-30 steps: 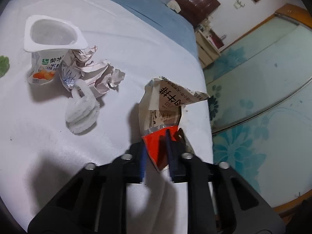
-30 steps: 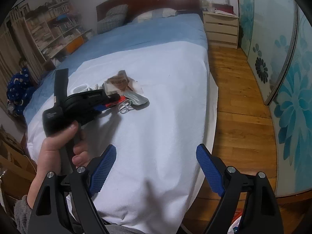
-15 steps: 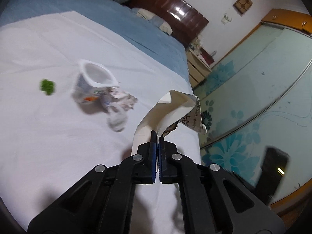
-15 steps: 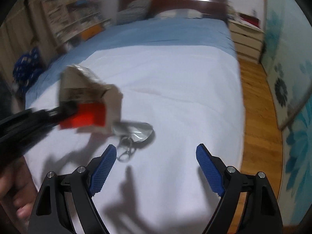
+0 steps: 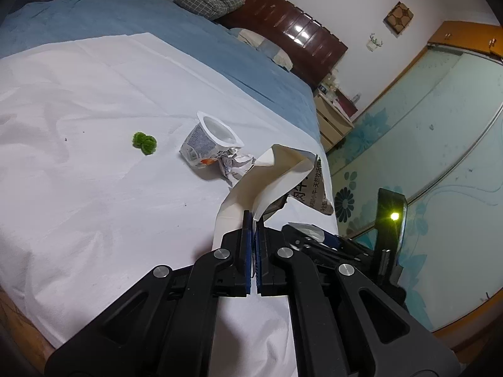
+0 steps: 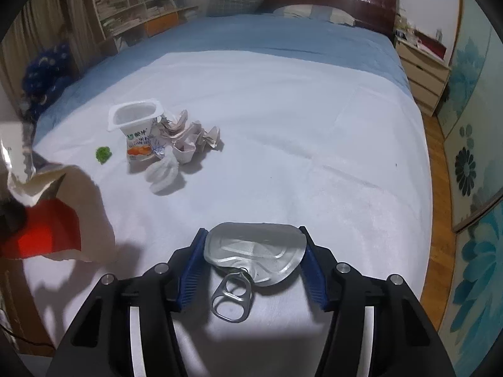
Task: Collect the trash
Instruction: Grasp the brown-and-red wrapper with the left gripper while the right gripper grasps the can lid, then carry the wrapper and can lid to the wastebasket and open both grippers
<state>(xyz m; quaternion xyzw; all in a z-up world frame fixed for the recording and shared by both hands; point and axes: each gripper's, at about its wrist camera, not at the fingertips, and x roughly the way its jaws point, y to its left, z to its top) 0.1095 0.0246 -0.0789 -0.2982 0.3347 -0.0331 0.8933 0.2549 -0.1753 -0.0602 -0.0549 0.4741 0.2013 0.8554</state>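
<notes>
The left gripper (image 5: 254,220) is clenched on a torn paper wrapper (image 5: 276,172), lifted clear of the bed (image 5: 94,188). The right gripper (image 6: 253,251) has just been closing; a flattened can lid (image 6: 254,251) with its pull ring lies between its fingers, whose pads meet the lid's edges. Beyond the right gripper and to its left sit a yogurt cup (image 6: 136,128), crumpled paper (image 6: 188,135) and a green scrap (image 6: 103,154).
</notes>
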